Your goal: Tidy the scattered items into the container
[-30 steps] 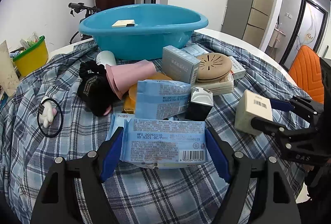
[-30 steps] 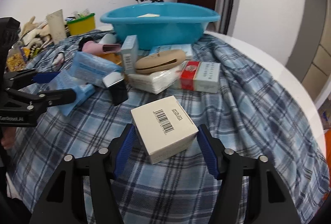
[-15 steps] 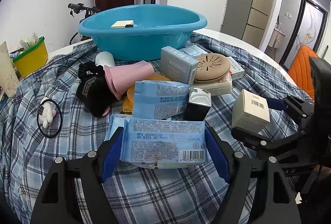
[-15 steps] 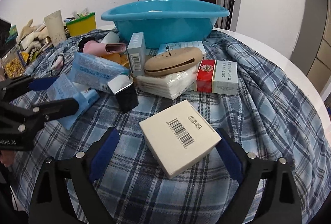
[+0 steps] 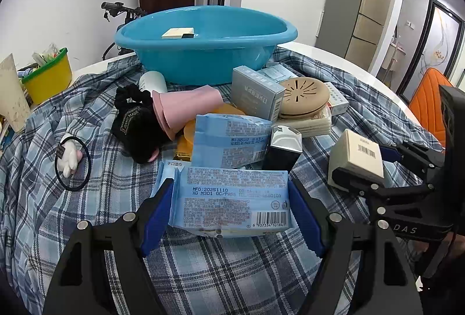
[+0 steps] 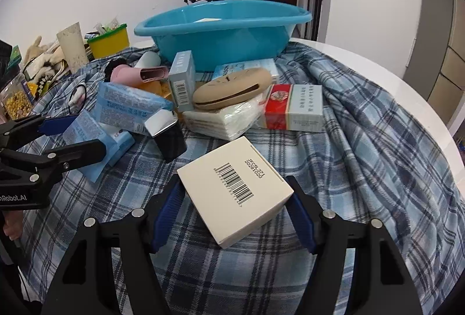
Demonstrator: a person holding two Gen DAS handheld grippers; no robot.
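While only one flat cream card lies in the round blue plastic basin [image 5: 203, 53], the left gripper [image 5: 229, 204] pinches a pale blue wipes packet [image 5: 232, 198], the right gripper [image 6: 235, 210], jaws just closing, clamps a cream barcoded carton [image 6: 235, 187], and the pile on the plaid cloth [image 6: 363, 140] remains.

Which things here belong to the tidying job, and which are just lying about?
Job:
- basin
- wipes pack in left gripper
- cream box in right gripper, jaws just closing
- grey box
- pink cup
- black pouch
- hair tie

Lying about:
- yellow tub
- bicycle
- orange chair
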